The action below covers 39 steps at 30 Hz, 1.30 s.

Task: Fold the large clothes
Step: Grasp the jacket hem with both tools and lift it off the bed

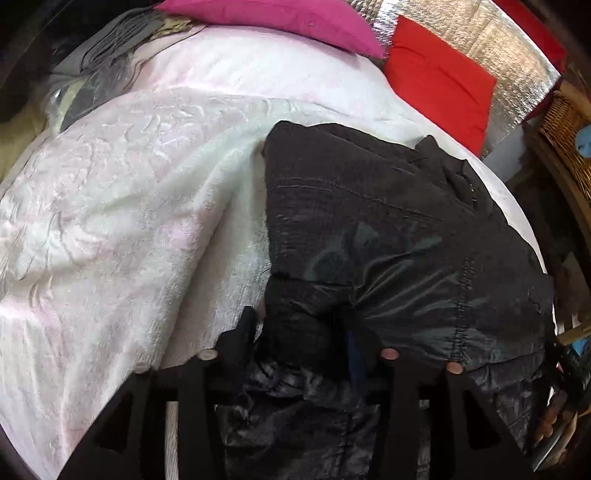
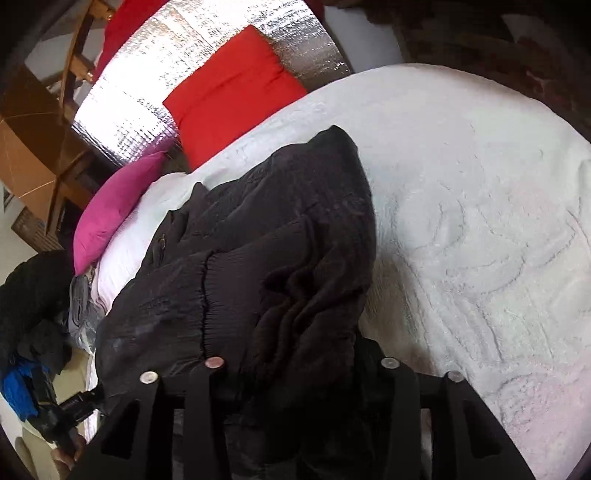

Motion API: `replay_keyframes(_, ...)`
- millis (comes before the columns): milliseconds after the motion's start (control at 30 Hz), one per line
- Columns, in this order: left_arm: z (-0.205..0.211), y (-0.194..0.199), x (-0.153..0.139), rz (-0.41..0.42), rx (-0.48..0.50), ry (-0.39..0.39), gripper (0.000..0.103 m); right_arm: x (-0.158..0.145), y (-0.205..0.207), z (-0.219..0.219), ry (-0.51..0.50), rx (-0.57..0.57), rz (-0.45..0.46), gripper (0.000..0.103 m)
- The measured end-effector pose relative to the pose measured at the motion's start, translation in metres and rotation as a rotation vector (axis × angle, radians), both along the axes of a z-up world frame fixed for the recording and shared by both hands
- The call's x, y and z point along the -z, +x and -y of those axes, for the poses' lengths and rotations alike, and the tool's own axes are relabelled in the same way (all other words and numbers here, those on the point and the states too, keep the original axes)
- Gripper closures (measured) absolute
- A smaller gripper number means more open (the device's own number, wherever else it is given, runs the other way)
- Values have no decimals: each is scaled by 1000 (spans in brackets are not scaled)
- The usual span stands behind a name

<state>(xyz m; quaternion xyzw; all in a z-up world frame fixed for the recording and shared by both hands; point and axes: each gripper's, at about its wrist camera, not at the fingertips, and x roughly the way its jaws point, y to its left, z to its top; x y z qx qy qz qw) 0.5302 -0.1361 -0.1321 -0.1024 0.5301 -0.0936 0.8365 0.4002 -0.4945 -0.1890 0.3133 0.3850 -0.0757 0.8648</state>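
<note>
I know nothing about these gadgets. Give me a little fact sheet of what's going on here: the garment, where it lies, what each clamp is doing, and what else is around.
garment: black padded jacket, bunched up
surface: bed with a white blanket
left gripper: jacket fabric bunched between its fingers
right gripper: jacket fabric bunched between its fingers
pillows: red pillow and pink pillow at the far end
behind the pillows: silver quilted sheet
fold: not yet tidy

A bed (image 1: 110, 221) under a pale pink-white textured blanket (image 2: 480, 240) fills the room. At its far end, a magenta pillow (image 1: 280, 18) and red cushion (image 1: 439, 77) lean against silvery quilted foil (image 2: 207, 48). Wooden, possibly wicker, furniture (image 1: 569, 122) stands alongside.
</note>
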Motion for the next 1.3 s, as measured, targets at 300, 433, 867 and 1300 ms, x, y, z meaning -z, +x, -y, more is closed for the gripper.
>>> replay_keyframes(300,-27,-63,-49,140,45,30,35,-49,-77,10,72,29,63,31)
replay_keyframes(433,-39,-127,-67,272,103,127,25,-68,-128,7,68,-6,120,30)
replay_keyframes(867,-91,-306,-25,151,138,18,16,-35,-281,-27,121,-109,7,29)
replay_keyframes(1300,-88,-321,46,-130,131,-240,16,39,-299,-70,94,-179,-256,29)
